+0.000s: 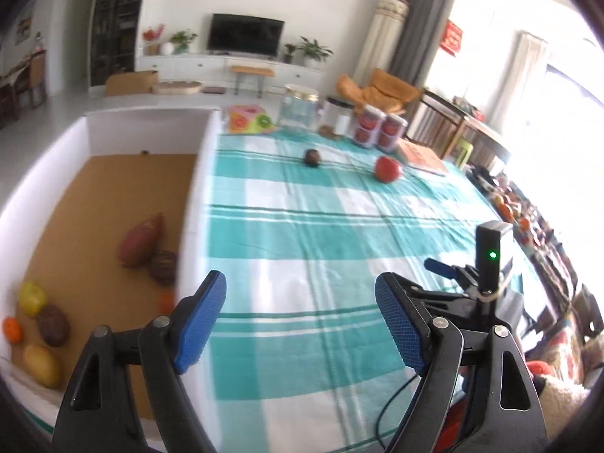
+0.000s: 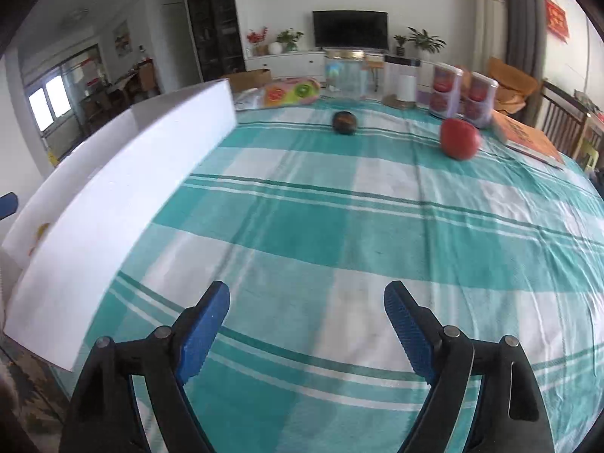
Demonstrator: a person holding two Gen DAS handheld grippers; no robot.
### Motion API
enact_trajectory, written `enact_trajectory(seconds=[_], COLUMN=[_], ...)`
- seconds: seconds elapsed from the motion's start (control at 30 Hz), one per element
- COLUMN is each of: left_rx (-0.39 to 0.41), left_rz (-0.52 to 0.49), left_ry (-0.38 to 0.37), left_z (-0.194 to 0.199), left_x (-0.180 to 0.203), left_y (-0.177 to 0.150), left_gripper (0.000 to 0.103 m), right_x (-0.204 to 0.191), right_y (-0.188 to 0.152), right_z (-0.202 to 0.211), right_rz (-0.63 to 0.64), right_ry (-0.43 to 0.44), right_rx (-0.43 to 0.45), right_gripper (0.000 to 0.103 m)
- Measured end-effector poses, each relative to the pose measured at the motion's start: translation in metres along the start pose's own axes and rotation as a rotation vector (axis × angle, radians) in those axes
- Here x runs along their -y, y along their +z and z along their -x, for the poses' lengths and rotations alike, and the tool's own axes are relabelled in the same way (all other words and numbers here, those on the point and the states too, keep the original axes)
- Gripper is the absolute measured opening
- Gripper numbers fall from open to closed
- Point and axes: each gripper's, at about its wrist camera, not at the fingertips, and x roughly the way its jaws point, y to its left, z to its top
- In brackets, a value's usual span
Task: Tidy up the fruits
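Both the left gripper (image 1: 302, 324) and right gripper (image 2: 306, 330) are held with fingers apart, nothing between them. The round red apple (image 2: 459, 139) and dark round fruit (image 2: 344, 122) are seen well beyond the fingers, near the tabletop's (image 2: 339, 226) far edge. The white-walled box (image 1: 113, 188) lies along the left edge.

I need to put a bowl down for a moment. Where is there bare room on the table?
The checked cloth is bare between the white box and the red apple. The far edge is crowded with the jar and cans.
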Motion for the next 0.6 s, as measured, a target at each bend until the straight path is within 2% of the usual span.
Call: enact_trajectory(seconds=[0.07,0.17,0.27,0.4,0.6], left_rx=[-0.047,-0.093,-0.124,-0.141,-0.154], left_rz=[-0.035,-0.096,-0.134,-0.15,-0.156], left_ry=[-0.063,-0.066,-0.025,0.046,0.128], left_z=[-0.025,-0.065,-0.101,-0.138,-0.173], left_x=[0.028,0.059,0.072,0.072,0.06], left_y=[-0.004,-0.011,-0.016,-0.021,-0.025], left_gripper=[0.083,0.083,0.083,0.083,0.083], right_x=[0.039,0.082,0.11,0.117,0.11], right_y=[-0.011,-0.024,-0.031,-0.034,-0.032], right_z=[0.003,0.006,0.012,0.014,0.005], right_rz=[-0.049,-0.11,-0.213,-0.268,-0.233], right_ry=[-0.082,-0.153,-0.12,-0.113,-0.125], right_rx=[-0.006,0.0,-0.008,-0.018,-0.045], right_gripper=[0.084,0.084,0.084,0.087,0.098])
